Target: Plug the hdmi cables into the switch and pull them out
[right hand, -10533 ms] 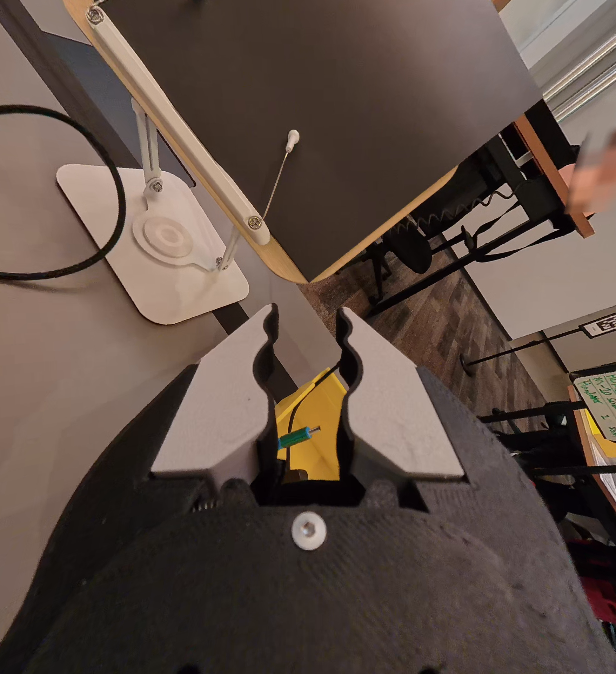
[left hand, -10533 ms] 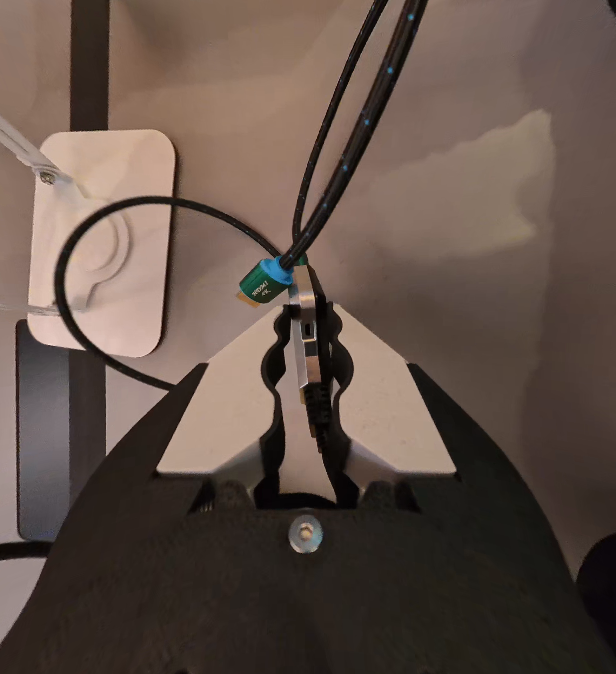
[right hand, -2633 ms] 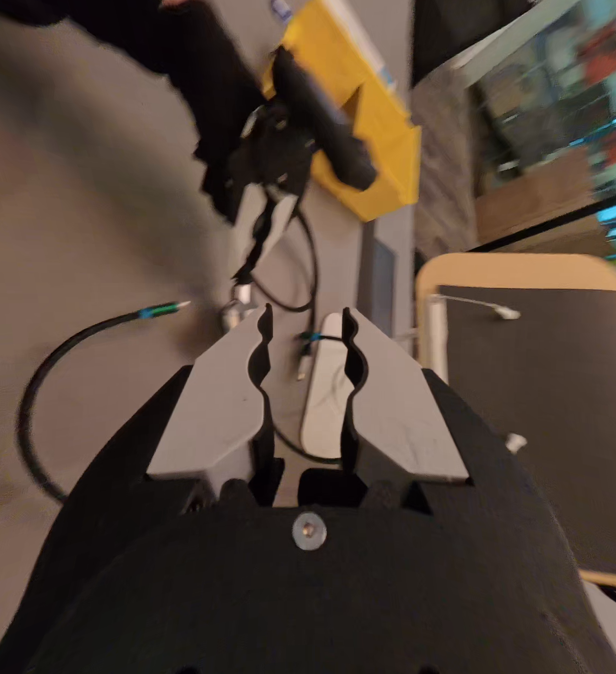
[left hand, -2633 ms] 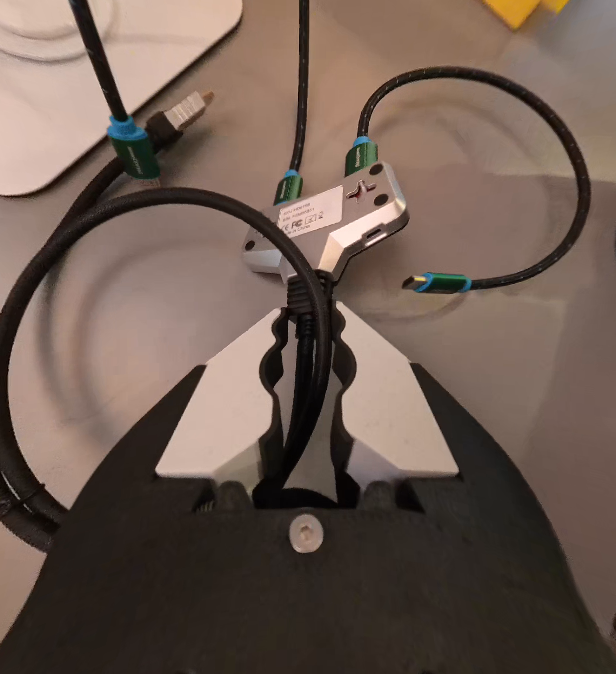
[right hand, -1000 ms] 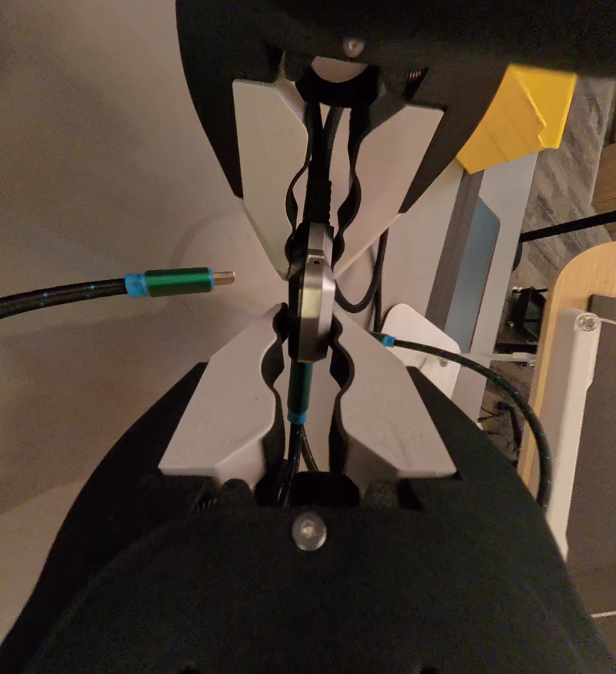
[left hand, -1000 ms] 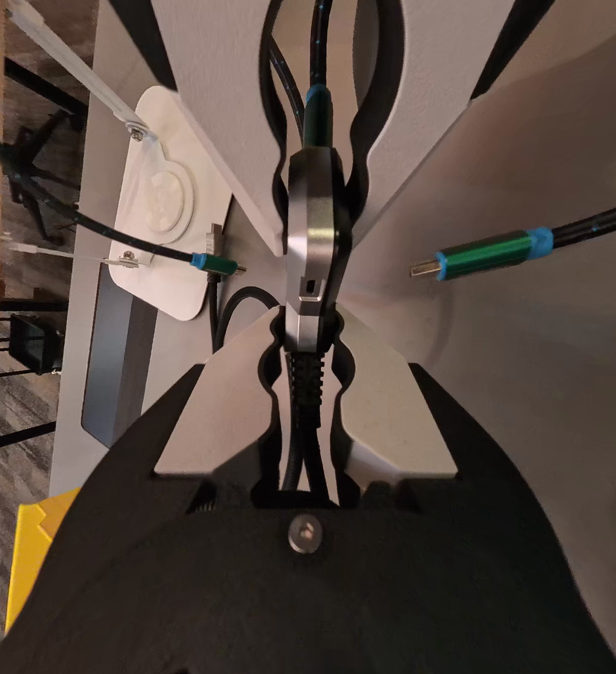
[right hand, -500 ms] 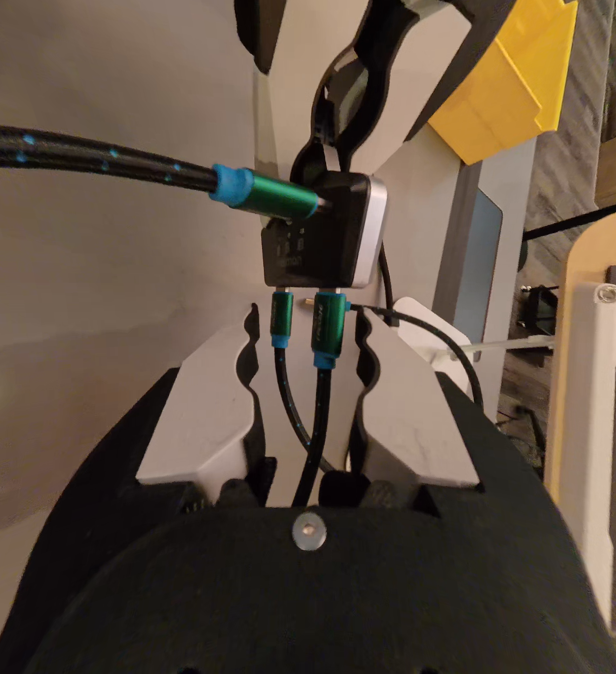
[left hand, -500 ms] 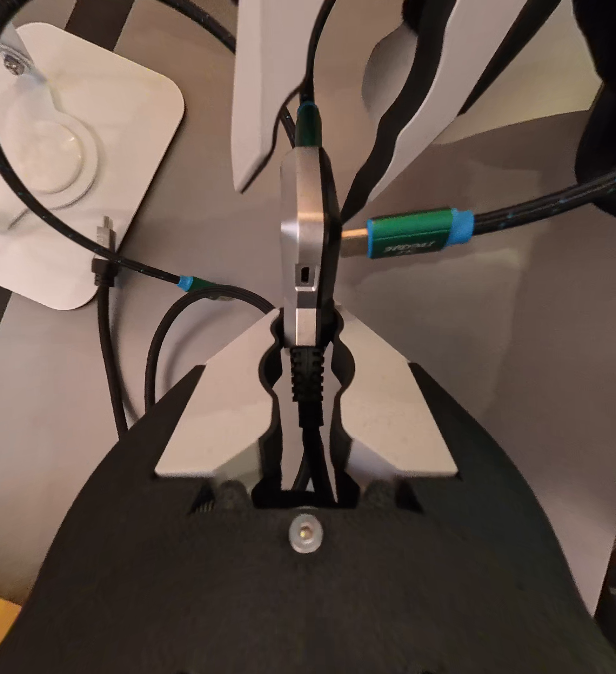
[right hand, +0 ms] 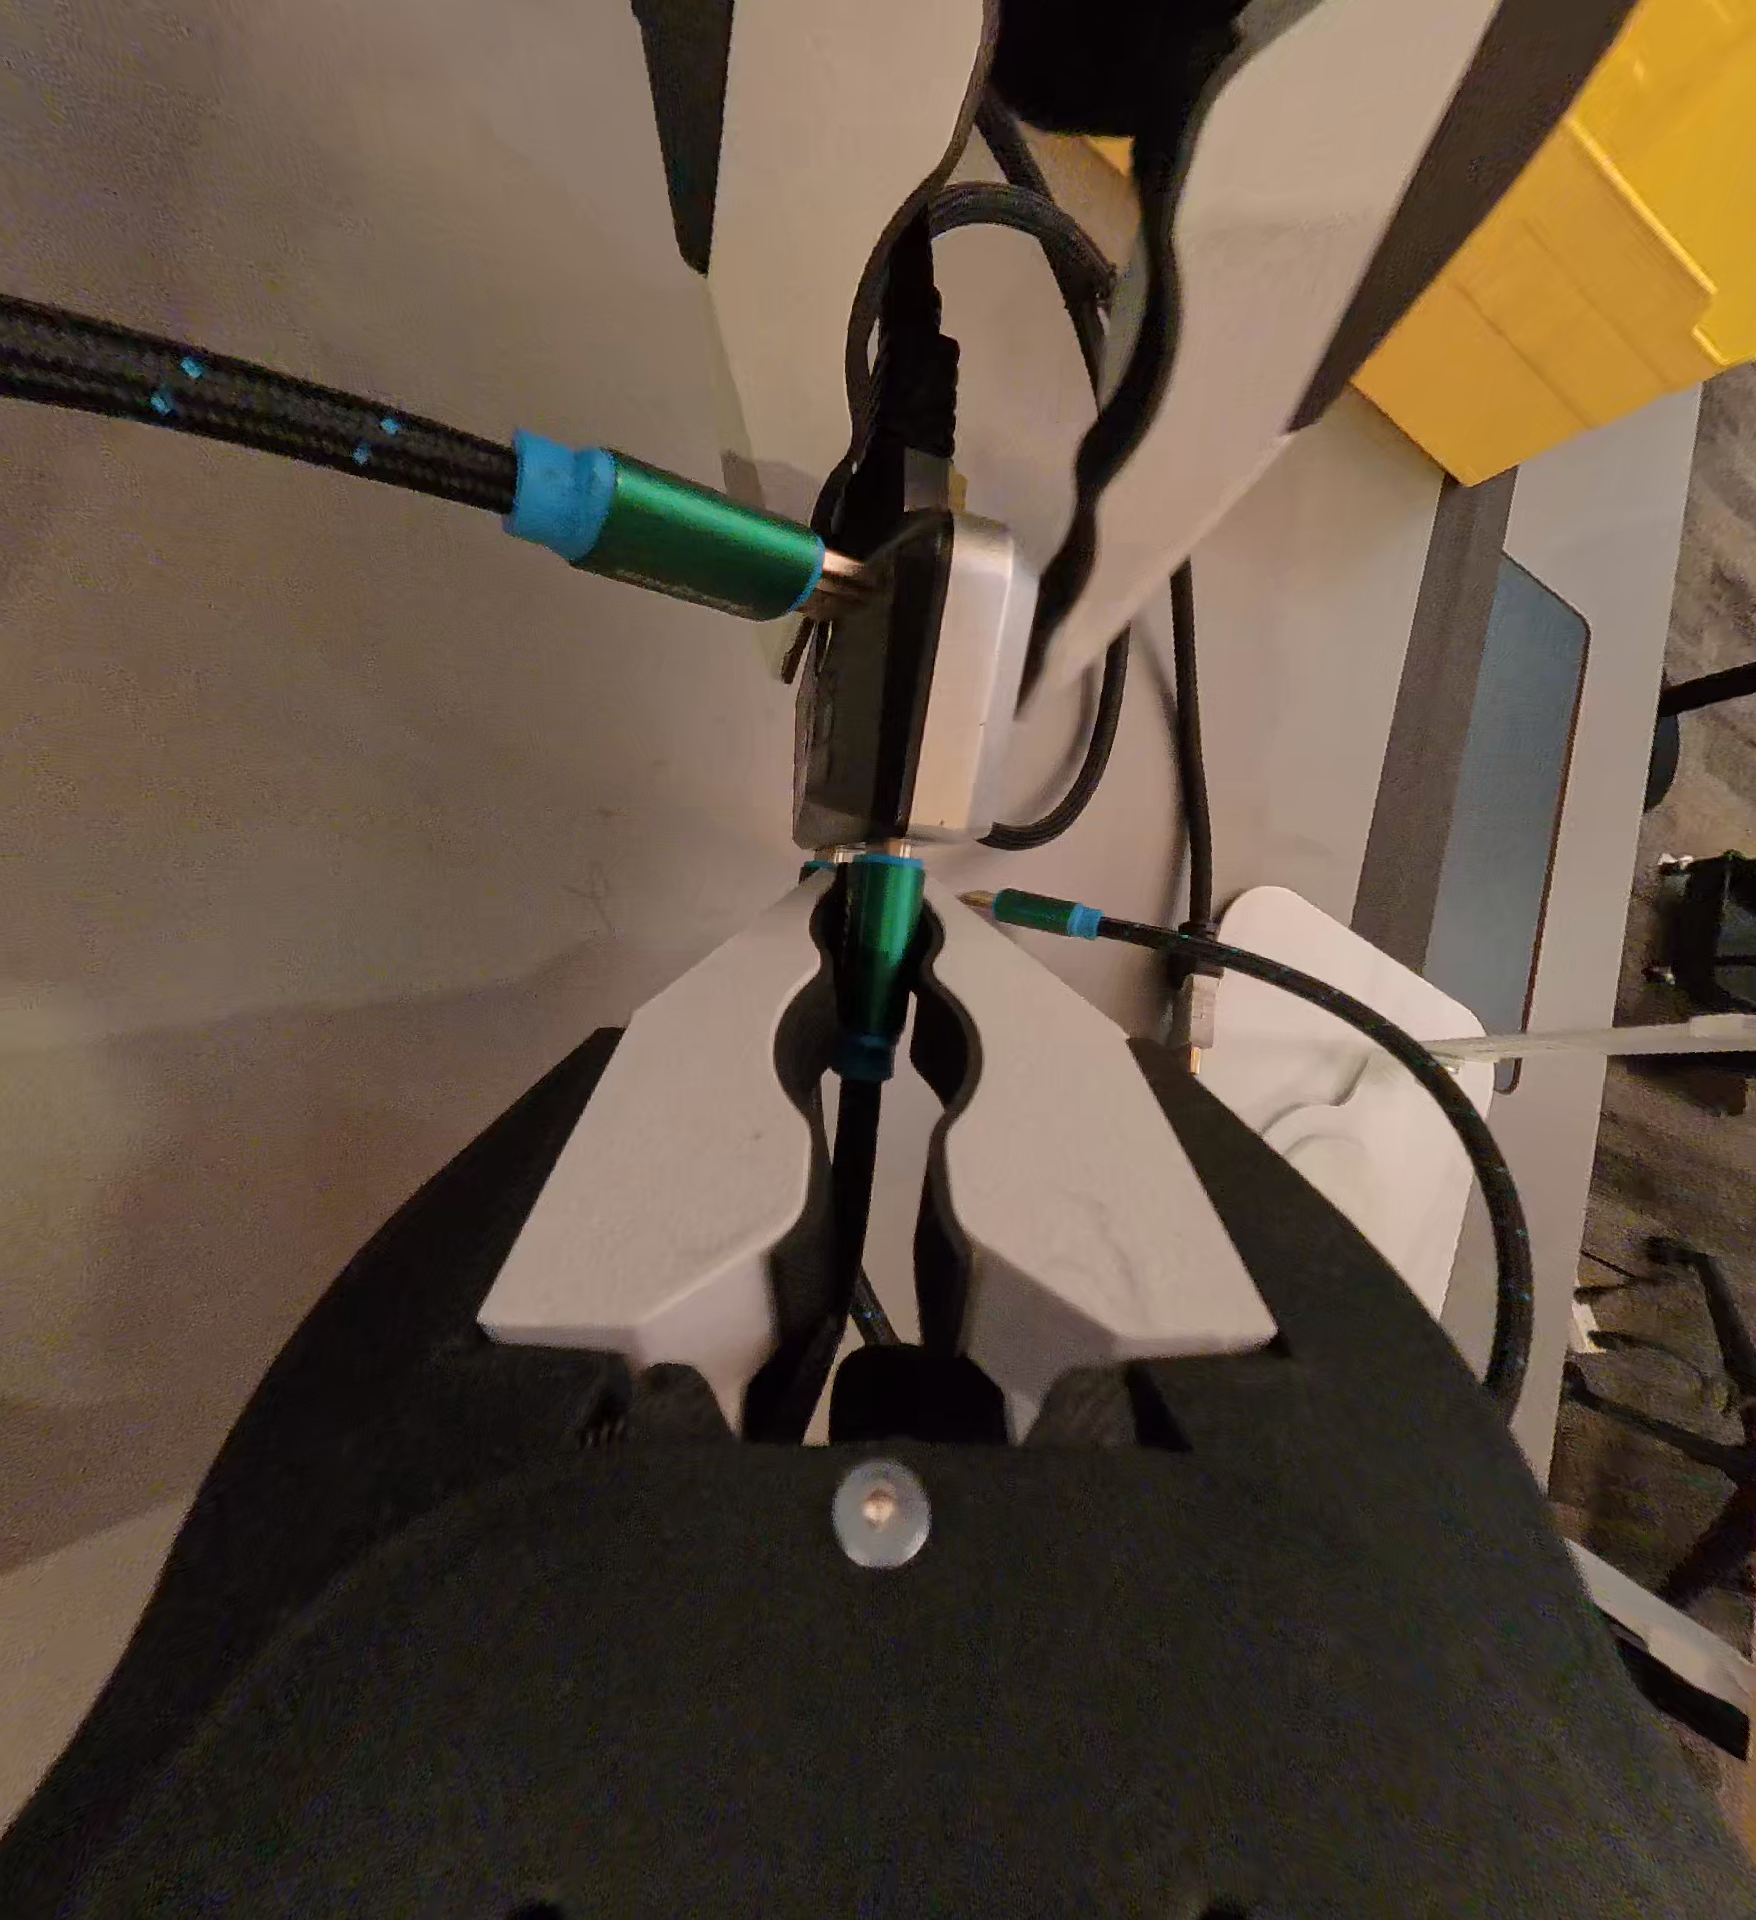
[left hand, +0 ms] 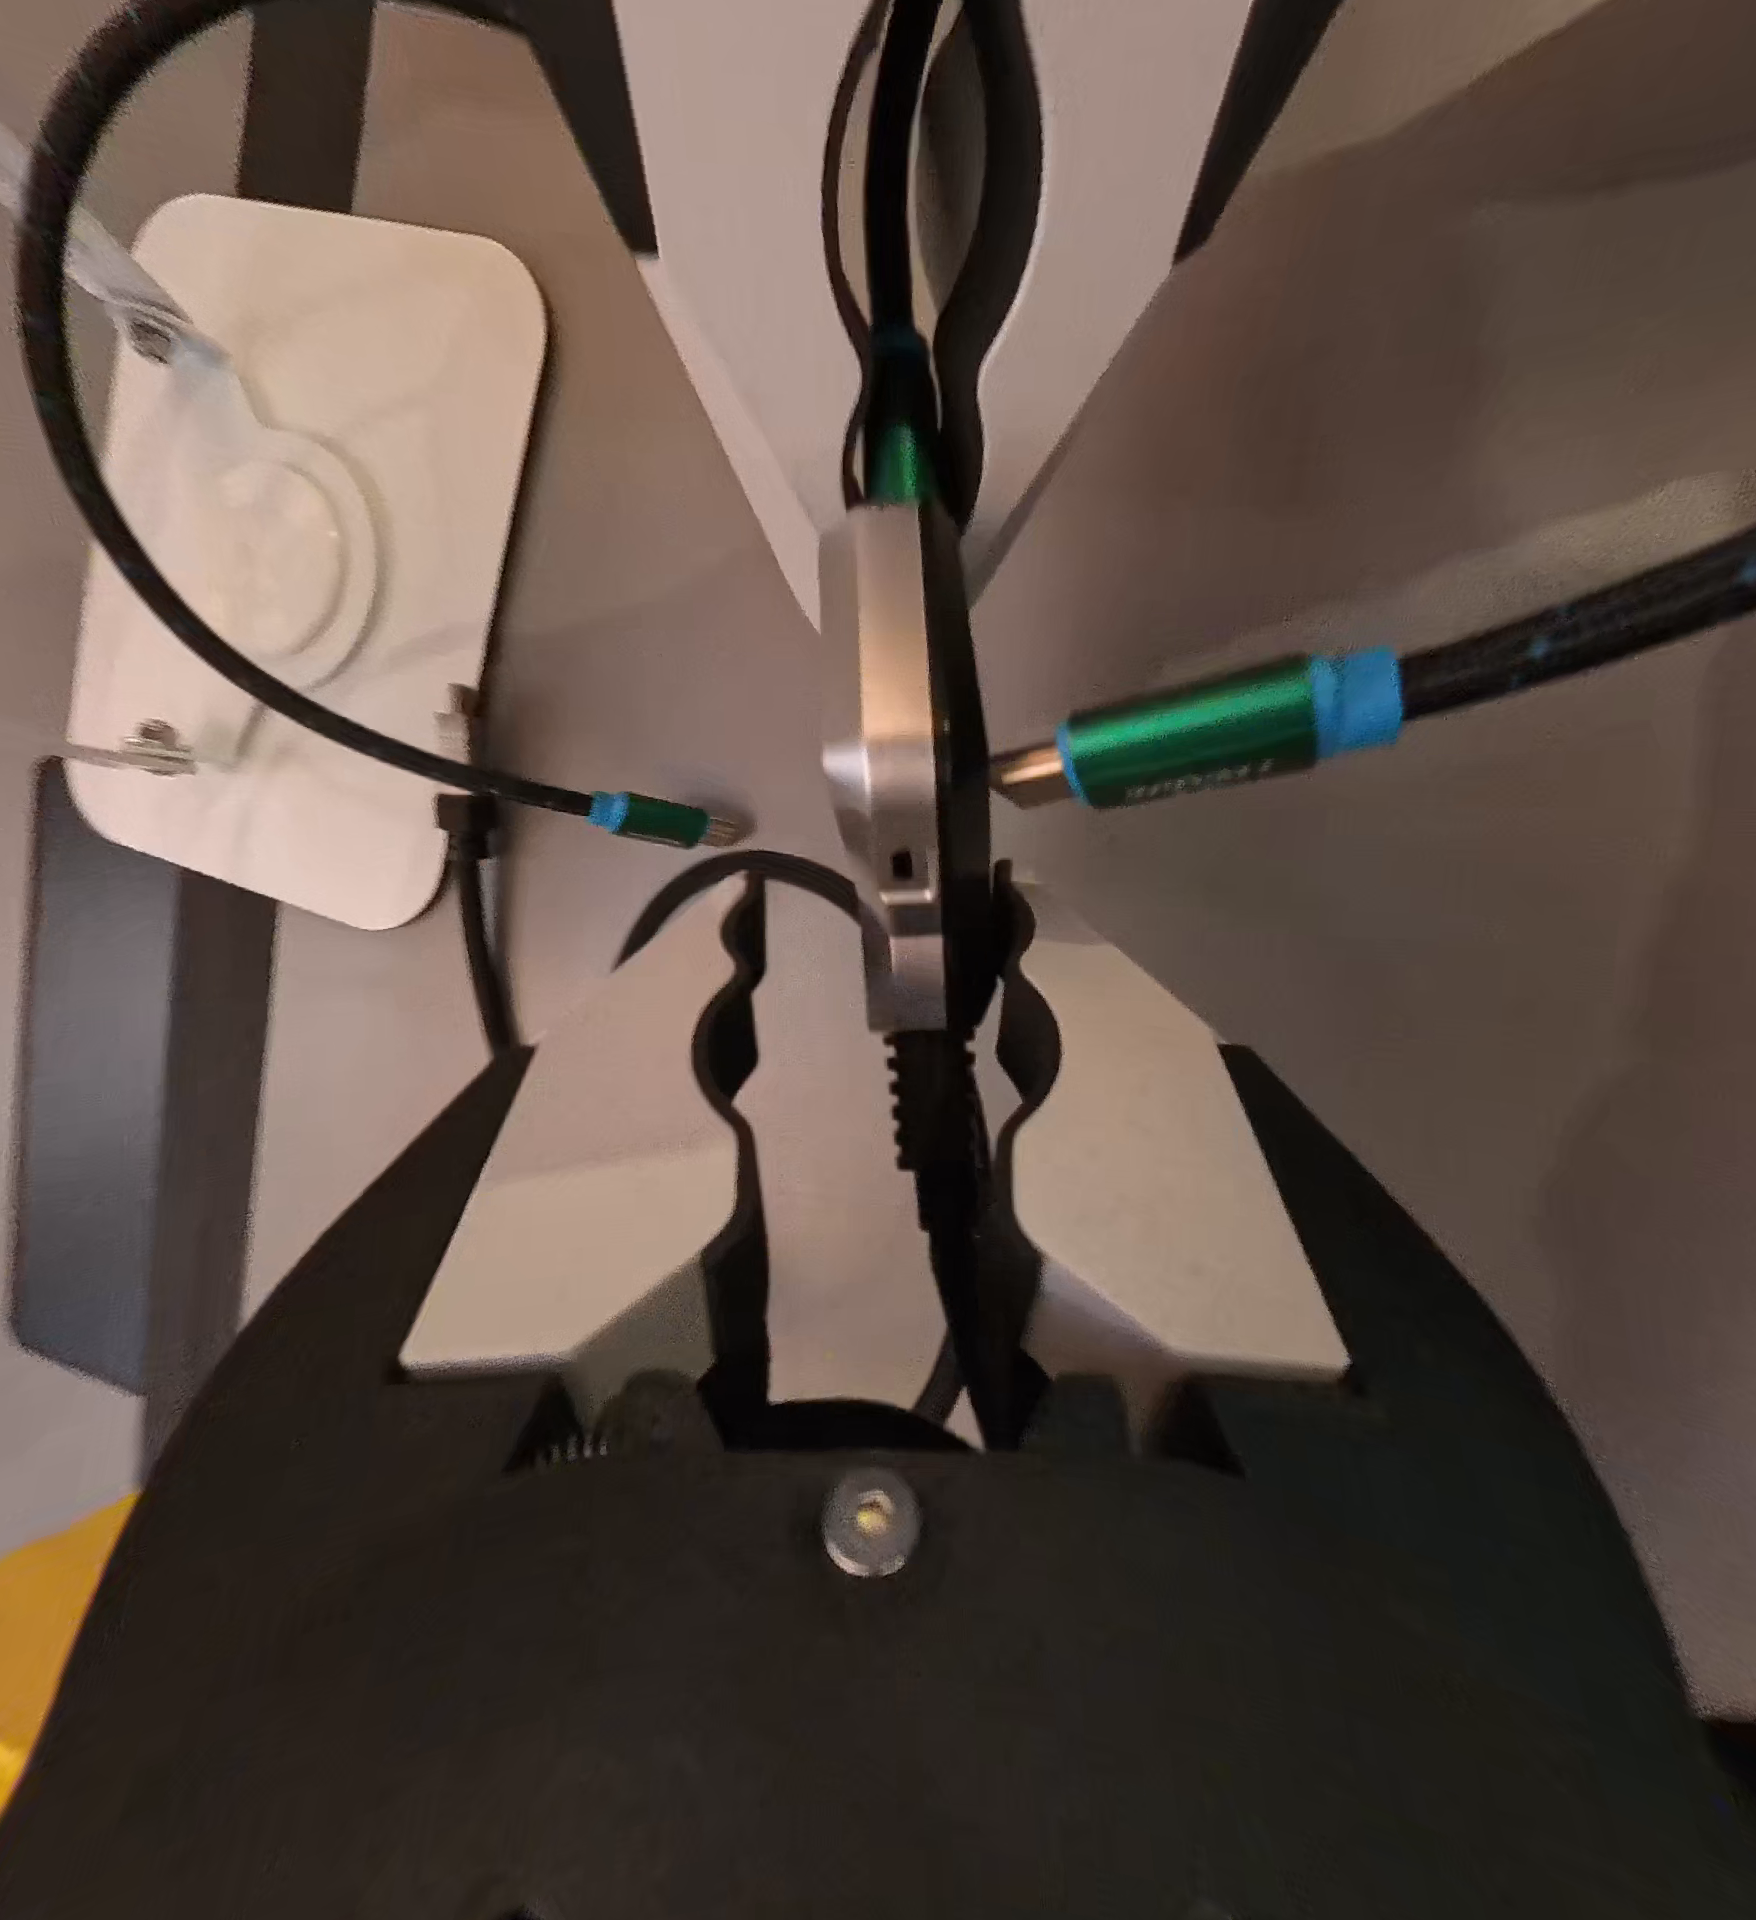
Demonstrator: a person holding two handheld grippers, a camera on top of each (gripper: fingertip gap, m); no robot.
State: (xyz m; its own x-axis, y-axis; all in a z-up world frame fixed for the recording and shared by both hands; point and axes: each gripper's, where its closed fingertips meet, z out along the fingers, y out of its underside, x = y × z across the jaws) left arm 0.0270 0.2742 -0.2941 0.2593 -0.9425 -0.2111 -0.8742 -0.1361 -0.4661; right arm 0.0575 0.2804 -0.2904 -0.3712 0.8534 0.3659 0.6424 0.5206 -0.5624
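The silver and black hdmi switch (left hand: 889, 727) hangs edge-on between my two grippers, above the grey table. My left gripper (left hand: 876, 888) is open; the switch's cable end rests against its right finger only. My right gripper (right hand: 879, 902) is shut on a green hdmi plug (right hand: 874, 966) that sits in the switch (right hand: 957, 707). A thick braided cable's green plug (left hand: 1196, 727) has its metal tip at the switch's side, and it also shows in the right wrist view (right hand: 687, 551). A thinner green plug (left hand: 650, 821) lies loose on the table.
A white stand base (left hand: 313, 540) lies on the table to the left, with a thin black cable looping over it. A yellow bin (right hand: 1580, 229) stands at the table edge. Beyond the edge are the floor and dark furniture legs (right hand: 1736, 935). The tips of both grippers are at nearly the same place.
My left gripper has opened off the switch's cable end. My right gripper has closed on the green plug. The switch has turned edge-on in the right wrist view.
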